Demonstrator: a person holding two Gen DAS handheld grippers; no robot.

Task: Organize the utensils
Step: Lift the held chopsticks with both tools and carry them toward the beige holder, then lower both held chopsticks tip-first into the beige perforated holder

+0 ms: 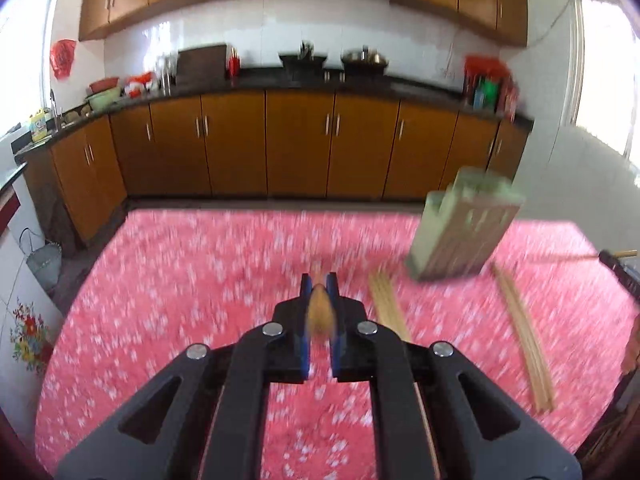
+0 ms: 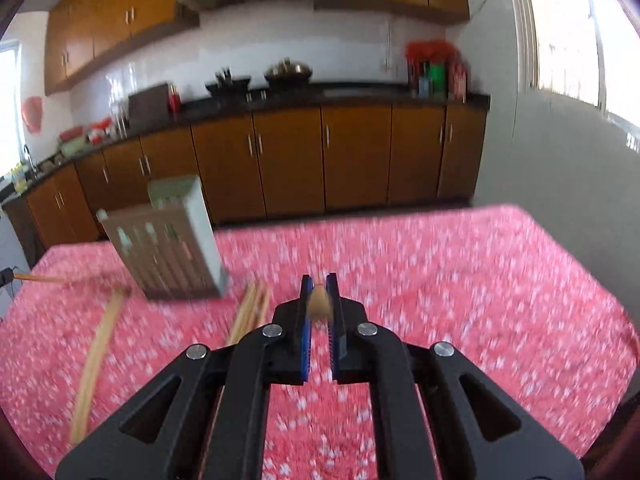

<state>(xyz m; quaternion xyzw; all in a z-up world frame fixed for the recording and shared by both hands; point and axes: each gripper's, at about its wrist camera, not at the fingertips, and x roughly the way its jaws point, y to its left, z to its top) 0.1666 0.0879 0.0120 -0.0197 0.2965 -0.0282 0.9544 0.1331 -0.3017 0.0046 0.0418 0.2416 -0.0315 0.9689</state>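
Black linkage arms fill the foreground of both wrist views, and your left gripper (image 1: 319,288) has its blue-padded jaws clamped on a tan wooden piece (image 1: 319,312), blurred and seen end-on, apparently a chopstick end, held above the pink floral tabletop (image 1: 200,280); your right gripper (image 2: 319,288) likewise has its jaws closed on a second tan wooden piece (image 2: 320,304), also blurred. Between the two grippers, a pale green slotted utensil holder (image 1: 464,228) stands on the cloth, appearing tilted in the fisheye, with dark sticks visible through its slots. Just in front of the holder lies one bundle of chopsticks (image 1: 388,308), and a second bundle of chopsticks (image 1: 524,336) lies further to the left gripper's right, near the tabletop edge, the two bundles apart from each other. Behind the tabletop, brown kitchen cabinets (image 1: 300,140) run under a dark counter carrying woks (image 1: 302,60) and bottles; motion blur softens everything
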